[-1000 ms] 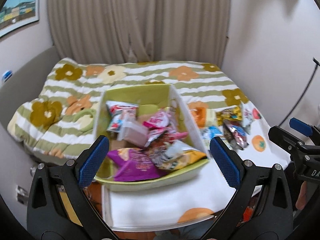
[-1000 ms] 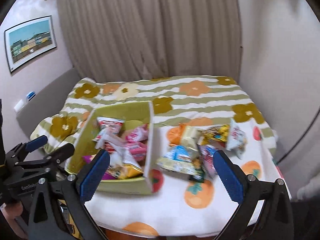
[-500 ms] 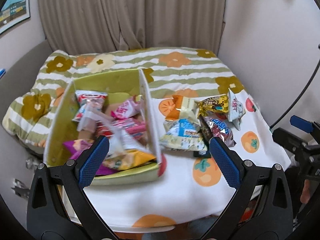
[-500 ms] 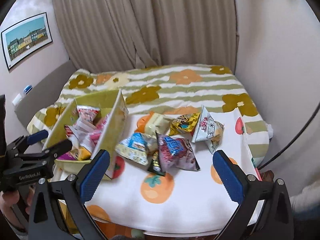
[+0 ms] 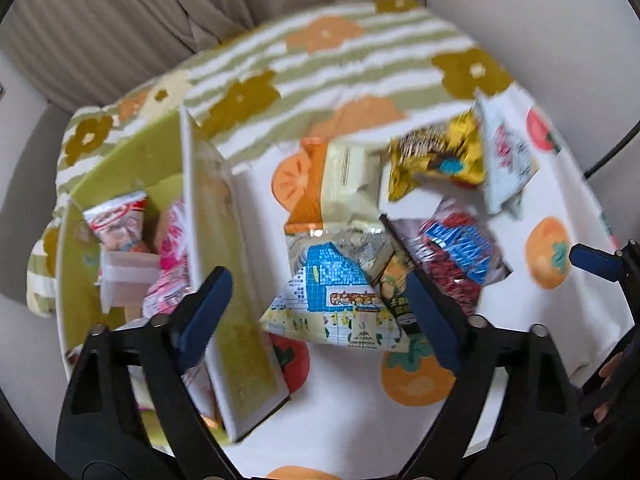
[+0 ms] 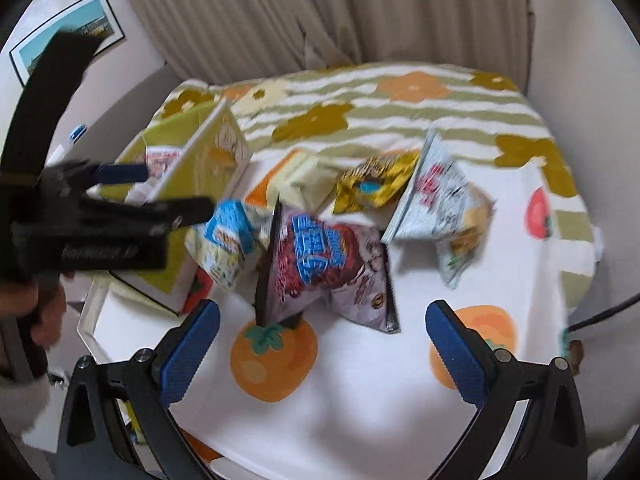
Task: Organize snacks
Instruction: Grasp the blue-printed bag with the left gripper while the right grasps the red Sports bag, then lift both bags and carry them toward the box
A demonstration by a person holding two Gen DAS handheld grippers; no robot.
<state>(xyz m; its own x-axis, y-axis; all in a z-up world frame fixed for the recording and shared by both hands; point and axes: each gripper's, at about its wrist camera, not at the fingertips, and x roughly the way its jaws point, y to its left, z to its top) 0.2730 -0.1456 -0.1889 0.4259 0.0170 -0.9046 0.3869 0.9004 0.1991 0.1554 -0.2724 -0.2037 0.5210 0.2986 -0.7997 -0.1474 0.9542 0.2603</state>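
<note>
White cloth printed with orange fruit [image 6: 276,364] covers the table, a striped flower blanket [image 6: 400,116] behind it, beige curtains [image 6: 320,12] along the top of the frame. At left, a green box [image 5: 236,292] holds pink and red snack packets [image 5: 168,264]. Both claws gape, empty: left claw [image 5: 320,316] over the blue-white snack bag [image 5: 332,292], right claw [image 6: 324,356] just below the purple bag [image 6: 332,268].

Pleated beige curtains [image 6: 400,12] hang behind a green-striped floral blanket [image 6: 400,108]; a framed landscape picture [image 6: 68,28] decorates the pale wall [image 6: 132,56].
</note>
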